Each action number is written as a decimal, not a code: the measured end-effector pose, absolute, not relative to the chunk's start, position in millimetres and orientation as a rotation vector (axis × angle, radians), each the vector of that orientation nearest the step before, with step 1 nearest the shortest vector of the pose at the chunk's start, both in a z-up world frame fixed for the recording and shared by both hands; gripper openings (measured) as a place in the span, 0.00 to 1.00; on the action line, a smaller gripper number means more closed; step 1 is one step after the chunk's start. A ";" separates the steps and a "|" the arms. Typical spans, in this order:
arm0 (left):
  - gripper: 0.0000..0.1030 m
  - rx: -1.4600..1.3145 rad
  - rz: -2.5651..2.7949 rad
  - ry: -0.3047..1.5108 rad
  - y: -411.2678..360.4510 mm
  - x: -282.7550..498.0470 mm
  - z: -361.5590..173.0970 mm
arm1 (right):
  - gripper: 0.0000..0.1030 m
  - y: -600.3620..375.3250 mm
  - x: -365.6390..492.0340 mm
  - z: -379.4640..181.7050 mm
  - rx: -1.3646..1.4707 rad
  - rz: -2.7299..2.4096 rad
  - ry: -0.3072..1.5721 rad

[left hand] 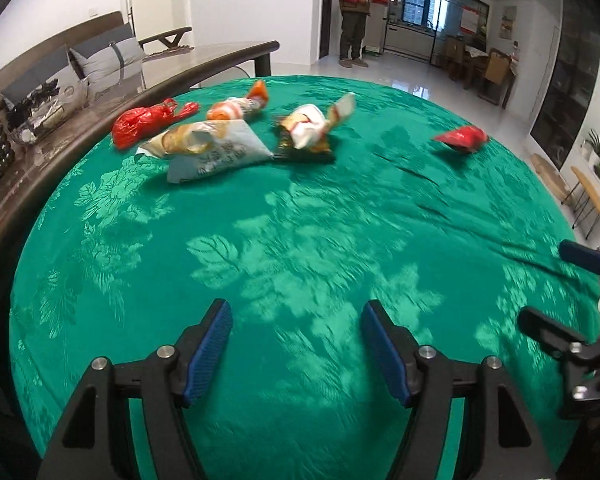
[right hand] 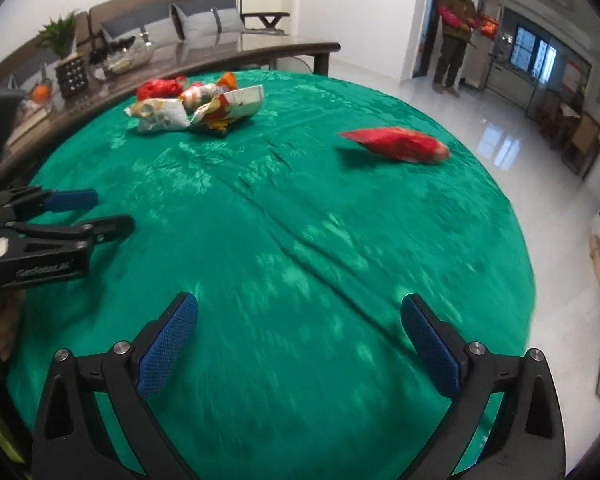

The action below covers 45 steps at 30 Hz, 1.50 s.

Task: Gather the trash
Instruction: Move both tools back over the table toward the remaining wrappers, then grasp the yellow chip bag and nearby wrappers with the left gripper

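Trash (left hand: 228,136) lies well beyond both open jaws; nothing between them.

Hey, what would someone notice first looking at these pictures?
The bright green tablecloth fills both views. A heap of crumpled wrappers lies at its far left, and one red packet sits alone to the right. Both the left gripper and the right gripper hang empty over bare cloth.

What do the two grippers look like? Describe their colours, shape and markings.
Both match: the left gripper and the right gripper have black angular plastic frames with triangular cut-outs, silver round bolts, and textured blue pads on the fingers. White lettering marks the left gripper's side, unreadable.
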<state>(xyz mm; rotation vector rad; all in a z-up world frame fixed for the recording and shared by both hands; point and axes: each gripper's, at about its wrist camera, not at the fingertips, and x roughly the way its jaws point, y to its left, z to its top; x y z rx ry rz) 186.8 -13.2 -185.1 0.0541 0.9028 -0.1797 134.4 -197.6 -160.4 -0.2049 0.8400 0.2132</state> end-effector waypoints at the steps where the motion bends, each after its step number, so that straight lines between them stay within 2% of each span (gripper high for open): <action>1: 0.69 0.058 -0.176 0.903 -13.0 189.5 -185.4 | 0.99 -194.1 139.8 -163.4 -0.214 0.209 0.844; 2: 0.73 0.060 -0.177 0.905 -13.6 192.0 -186.0 | 0.99 -190.4 144.8 -166.6 -0.222 0.206 0.850; 8: 0.79 0.072 -0.183 0.911 -16.4 197.5 -188.8 | 0.99 -192.6 148.4 -177.1 -0.191 0.227 0.894; 38: 0.87 0.067 -0.177 0.918 -15.0 200.5 -190.4 | 1.00 -195.2 151.1 -177.4 -0.170 0.226 0.906; 45: 0.86 0.040 -0.281 0.913 14.6 205.3 -185.6 | 1.00 -194.1 150.9 -177.5 -0.172 0.227 0.907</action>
